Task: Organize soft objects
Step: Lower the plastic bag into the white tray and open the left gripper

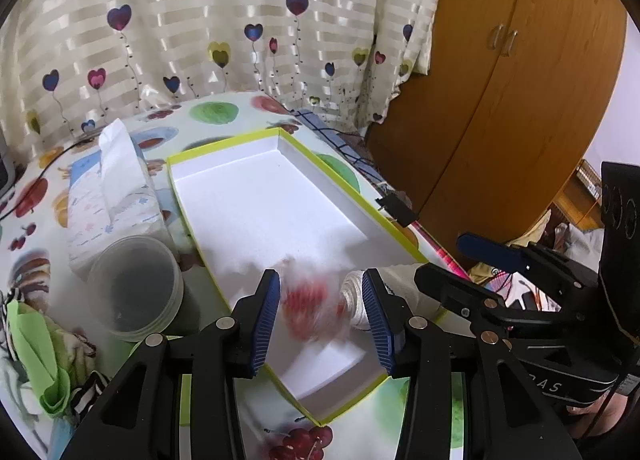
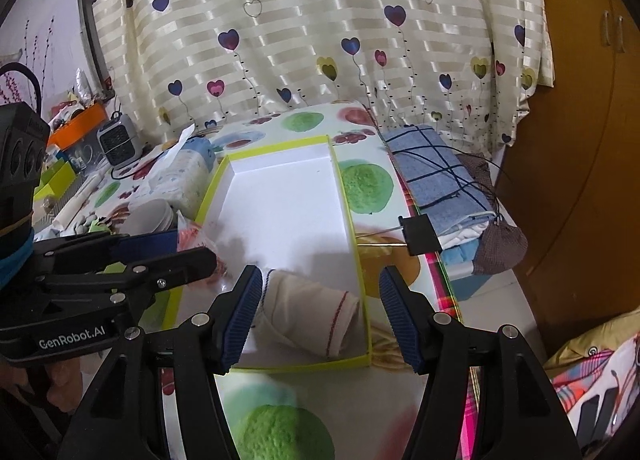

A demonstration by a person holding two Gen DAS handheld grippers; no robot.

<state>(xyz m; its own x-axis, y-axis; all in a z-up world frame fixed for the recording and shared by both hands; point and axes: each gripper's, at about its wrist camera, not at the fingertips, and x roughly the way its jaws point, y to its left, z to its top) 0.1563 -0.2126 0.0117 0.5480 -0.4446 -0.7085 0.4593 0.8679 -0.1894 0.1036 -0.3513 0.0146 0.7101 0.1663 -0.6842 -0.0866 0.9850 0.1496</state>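
Observation:
A shallow white box with a lime-green rim [image 1: 224,144] [image 2: 276,146] lies on the fruit-print tablecloth. My left gripper [image 1: 320,284] hangs open over its near end. A blurred red-and-white soft piece [image 1: 308,304] is between the jaws, and the pads stand clear of it. Beside it in the box lies a rolled white cloth with a red stripe [image 1: 356,296] [image 2: 312,312]. My right gripper [image 2: 320,284] is open above that roll with nothing gripped. Each gripper shows in the other's view: the right one [image 1: 452,264] at the box's right edge, the left one [image 2: 192,250] at its left edge.
A tissue pack [image 1: 112,196] and a translucent tub [image 1: 136,288] stand left of the box, with a heap of clothes [image 1: 44,372] nearer. A folded blue checked cloth [image 2: 440,180] and a black binder clip [image 2: 420,236] lie to the right. A wooden wardrobe [image 1: 500,100] stands beyond.

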